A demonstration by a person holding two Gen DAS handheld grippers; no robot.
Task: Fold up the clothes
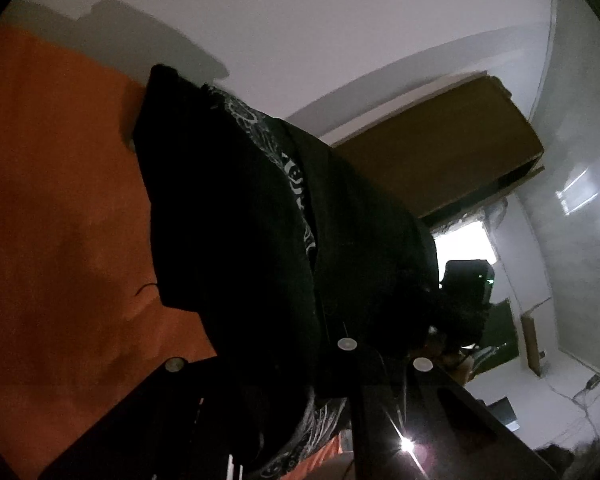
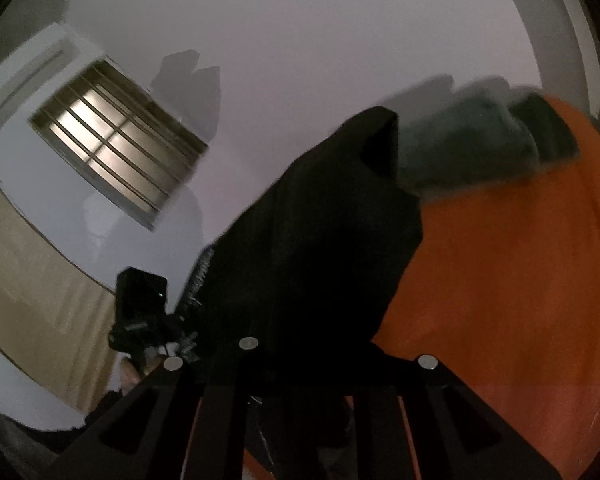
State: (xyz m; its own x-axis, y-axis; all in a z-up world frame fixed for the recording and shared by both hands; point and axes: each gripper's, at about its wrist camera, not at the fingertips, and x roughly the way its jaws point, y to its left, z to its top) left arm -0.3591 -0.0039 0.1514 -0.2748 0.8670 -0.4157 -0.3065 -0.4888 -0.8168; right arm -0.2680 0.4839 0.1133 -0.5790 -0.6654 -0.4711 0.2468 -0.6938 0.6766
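While both cameras tilt upward toward a pale wall, a black garment fills the middle of each view. Seen from the left wrist, the left gripper has the cloth bunched right at its fingers; the fabric covers the gap between them, so the hold looks closed on the garment, though the tips themselves are hidden. A band of white patterned print runs down the black cloth, and more of that print hangs below the gripper. Behind the garment lies an orange sheet, spreading to the left of it. To the right of the garment a brown cardboard box sits high against the wall; its contents cannot be seen from this angle. Below the box, the other gripper shows as a dark block with a small green light.

From the right wrist, the right gripper likewise has the black garment draped over and between its fingers, gripping it, with the cloth rising up and away to a folded corner. Right of the garment the orange sheet spreads wide, and a dark green folded cloth rests on the sheet's far edge, just beside the garment's top corner. Left of the garment are a barred window, a tan curtain and the left gripper's dark body.
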